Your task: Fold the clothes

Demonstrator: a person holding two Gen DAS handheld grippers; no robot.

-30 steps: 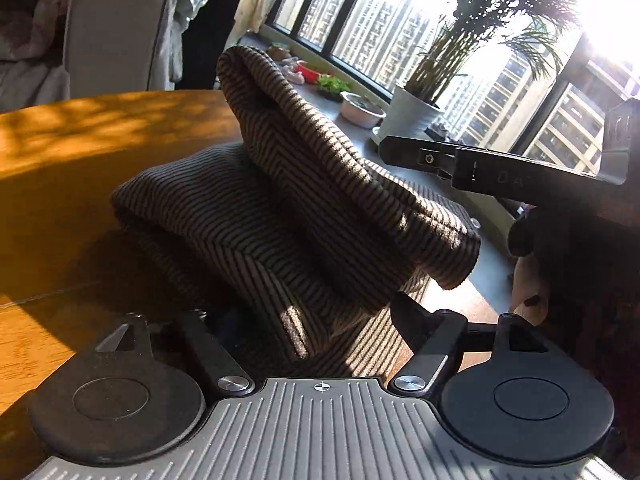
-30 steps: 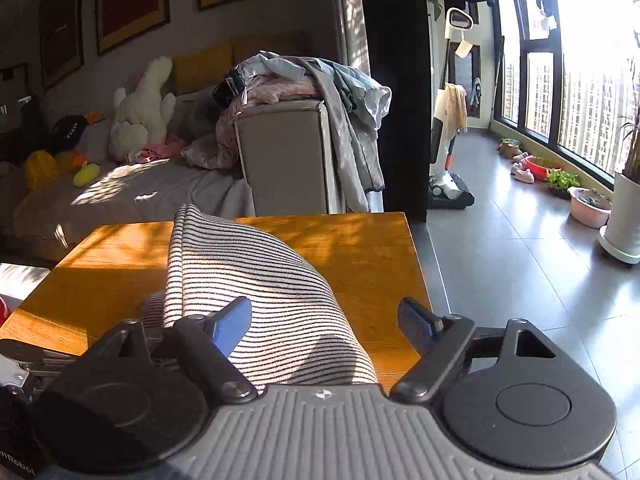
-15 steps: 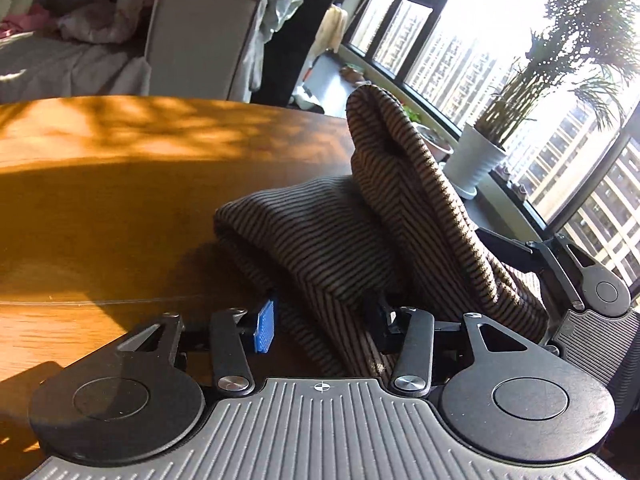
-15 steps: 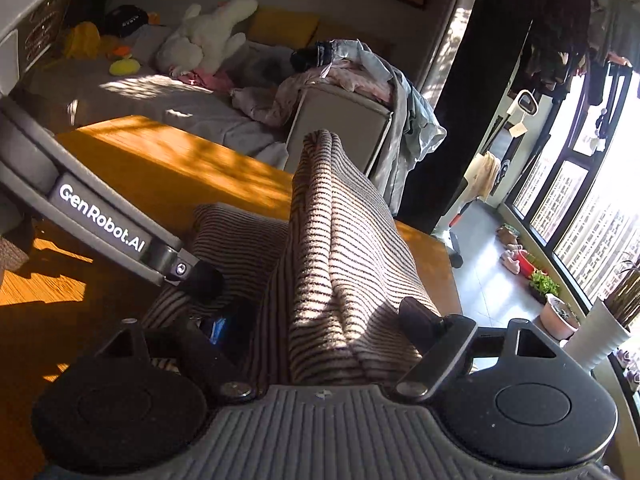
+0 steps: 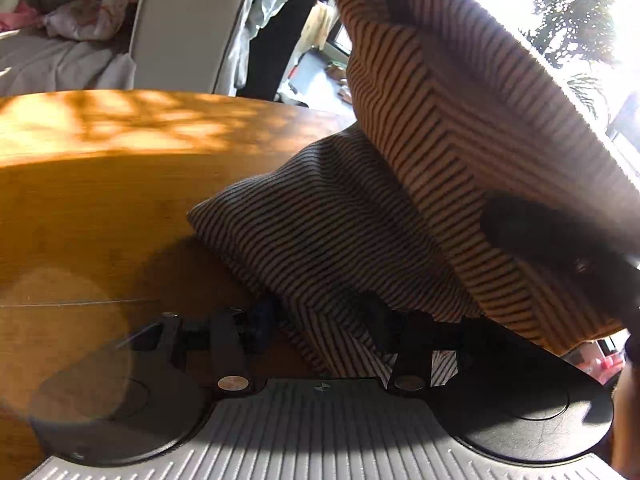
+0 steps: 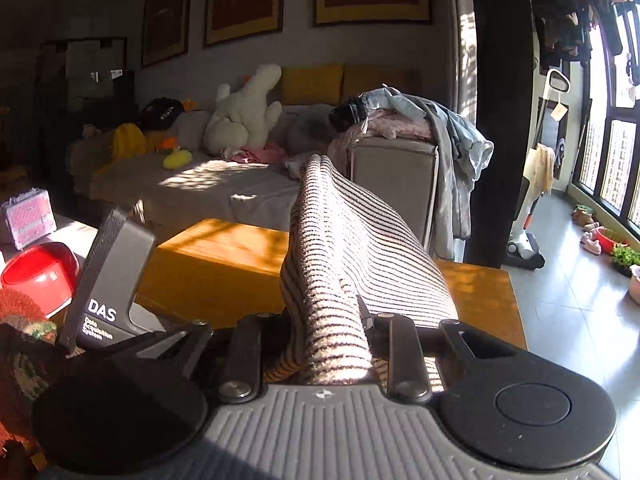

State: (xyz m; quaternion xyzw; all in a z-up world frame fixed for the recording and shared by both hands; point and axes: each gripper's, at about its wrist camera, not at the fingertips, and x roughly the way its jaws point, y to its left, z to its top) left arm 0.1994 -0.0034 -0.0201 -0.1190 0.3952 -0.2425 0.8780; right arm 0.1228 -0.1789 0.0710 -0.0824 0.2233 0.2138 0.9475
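Wooden table (image 5: 100, 200): left half of the left wrist view, sunlit, bare where visible.

Left gripper (image 5: 320, 332): bottom centre of the left wrist view. Fingers drawn in against a fold of the striped garment (image 5: 320, 232), apparently clamped on it; the contact itself shadowed, so a judgement only.

Striped garment, lower part: centre of the same view, resting on the table just ahead of the left gripper, one corner pointing toward frame left.

Striped garment, raised part: upper right of the same view, lifted high and arching over the lower part, backlit by the window. Dark body at right edge, under the fabric, probably the other gripper; too blurred to confirm.

Right gripper (image 6: 332, 320): bottom centre of the right wrist view, fingers pressed close on a narrow ridge of the garment (image 6: 348, 248).

Key relation: long axis of that ridge running straight away from the right gripper toward the far table edge, sloping upward. Both grippers at the near edge of the cloth; neither clearly nearer.

Coming move, as judged: raised layer to be carried forward and laid over the resting part.

View differences: lower resting layer and its table contact in the left view only; sofa (image 6: 200, 184), plush toy (image 6: 244, 112) and red bowl (image 6: 40, 272) in the right view only.
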